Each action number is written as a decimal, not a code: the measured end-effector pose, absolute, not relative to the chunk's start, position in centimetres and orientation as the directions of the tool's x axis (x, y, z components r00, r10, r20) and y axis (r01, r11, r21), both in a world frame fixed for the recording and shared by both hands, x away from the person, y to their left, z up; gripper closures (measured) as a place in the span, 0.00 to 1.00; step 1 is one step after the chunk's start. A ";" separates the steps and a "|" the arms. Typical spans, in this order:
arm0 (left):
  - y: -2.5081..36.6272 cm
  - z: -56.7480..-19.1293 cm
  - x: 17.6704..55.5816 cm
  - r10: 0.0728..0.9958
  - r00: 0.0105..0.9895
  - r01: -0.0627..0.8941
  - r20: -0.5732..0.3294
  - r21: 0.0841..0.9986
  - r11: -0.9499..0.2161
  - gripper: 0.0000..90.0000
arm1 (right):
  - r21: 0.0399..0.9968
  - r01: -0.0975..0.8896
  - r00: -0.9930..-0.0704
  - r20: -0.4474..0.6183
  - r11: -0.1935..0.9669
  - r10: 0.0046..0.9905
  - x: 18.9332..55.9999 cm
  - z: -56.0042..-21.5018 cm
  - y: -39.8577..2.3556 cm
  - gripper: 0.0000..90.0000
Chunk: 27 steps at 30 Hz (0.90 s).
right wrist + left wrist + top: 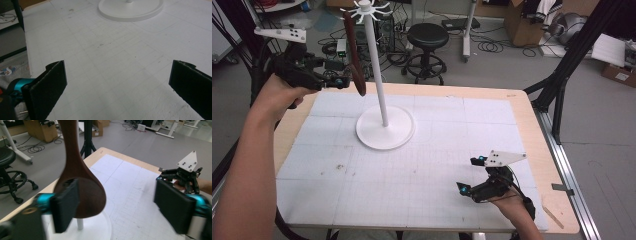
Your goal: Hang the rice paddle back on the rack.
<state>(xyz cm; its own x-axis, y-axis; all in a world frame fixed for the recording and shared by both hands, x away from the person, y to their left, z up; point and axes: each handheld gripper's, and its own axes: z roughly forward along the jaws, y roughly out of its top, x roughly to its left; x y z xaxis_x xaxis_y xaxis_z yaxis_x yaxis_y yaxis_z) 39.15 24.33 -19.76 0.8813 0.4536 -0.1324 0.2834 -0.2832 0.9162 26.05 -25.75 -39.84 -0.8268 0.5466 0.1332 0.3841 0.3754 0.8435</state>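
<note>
High view: a dark wooden spoon (pixel 354 55) is seen hanging from the hooks at the top of a white stand (pixel 384 122), handle up and bowl down, at about 10 o'clock from the stand's round base. The left gripper (pixel 343 82) is held level just beside the bowl, at its 9 o'clock side, well above the white gridded counter (pixel 437 165). From the left gripper view, the spoon's bowl (pixel 86 195) is found between the two fingers but far off centre: it lies right against the finger at 9 o'clock (pixel 65 205), which partly covers it, while a wide gap is left to the finger at 3 o'clock. The fingers are spread wide and nothing is pinched; whether the near finger actually touches the wood cannot be told. The right gripper (pixel 472 175) is rested low over the counter at about 5 o'clock from the stand, well apart from the spoon. In the right gripper view its fingers (pixel 48 87) are spread wide over bare counter.
</note>
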 end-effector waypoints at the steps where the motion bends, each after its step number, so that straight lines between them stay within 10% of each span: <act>1: 24.2 -20.0 39.0 0.455 0.882 0.279 -0.127 0.917 -0.285 0.12 | 0.843 0.385 -0.827 0.135 0.375 0.545 26.0 -39.8 -25.8 0.01; 27: 24.4 -25.3 34.4 0.455 0.885 0.239 -0.098 0.934 -0.265 0.02 | 0.875 0.359 -0.824 0.135 0.323 0.551 26.3 -39.3 -25.5 0.00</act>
